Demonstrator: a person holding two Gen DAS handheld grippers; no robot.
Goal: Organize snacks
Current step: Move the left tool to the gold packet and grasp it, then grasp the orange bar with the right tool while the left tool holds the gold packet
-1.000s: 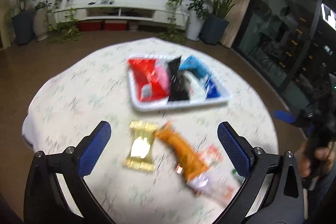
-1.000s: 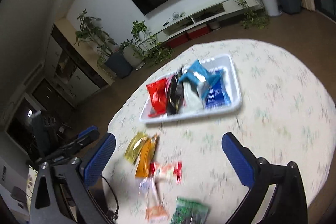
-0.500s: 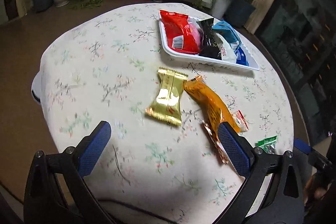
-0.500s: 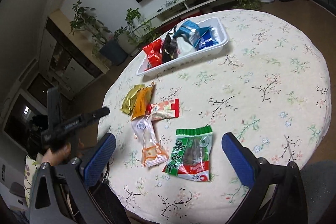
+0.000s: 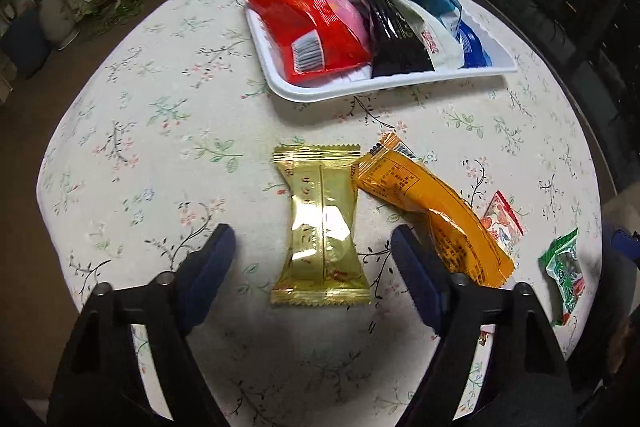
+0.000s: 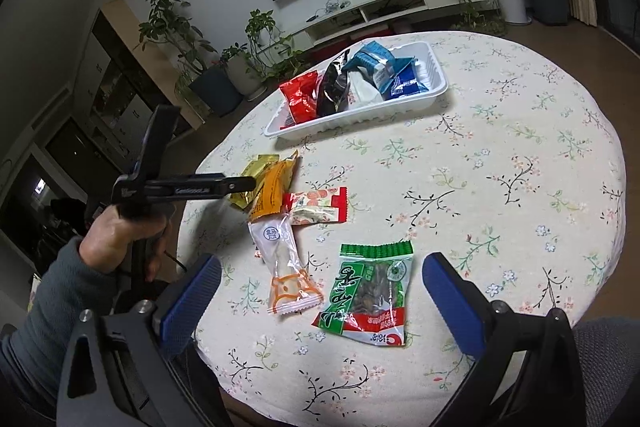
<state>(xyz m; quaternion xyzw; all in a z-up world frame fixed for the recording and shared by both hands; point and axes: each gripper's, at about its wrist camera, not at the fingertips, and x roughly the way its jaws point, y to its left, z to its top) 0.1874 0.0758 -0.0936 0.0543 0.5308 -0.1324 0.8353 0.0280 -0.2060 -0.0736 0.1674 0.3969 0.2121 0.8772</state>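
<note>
L gripper [image 5: 312,251] hangs over the gold packet [image 5: 322,227], w/ its jaws set either side of the packet's lower half. Jaws have just been closing in; pads still clear of the wrapper, so nothing is pinched. Gold packet lies flat on the round table [image 5: 160,131], about mid-table, long axis pointing toward the tray. Orange packet [image 5: 432,211] lies just beside it on the right, top corner touching or nearly touching the gold one; which, can't tell. Past the orange one, toward the table's right edge: a small red-and-white packet [image 5: 502,221], then a green packet [image 5: 564,267] near the edge.

White tray [image 5: 384,87] sits toward the far edge of the table, holding a red bag [image 5: 308,23], a black bag [image 5: 394,31], a white pack and blue packs, all leaning side by side.

R gripper [image 6: 322,281] hangs spread wide, gripping nothing, near the table's near edge; the green packet and a clear packet w/ orange print [image 6: 286,267] lie on the cloth between its fingers, untouched. In the right wrist view a hand [image 6: 120,239] in a grey sleeve holds the L gripper's handle at the table's left edge.
</note>
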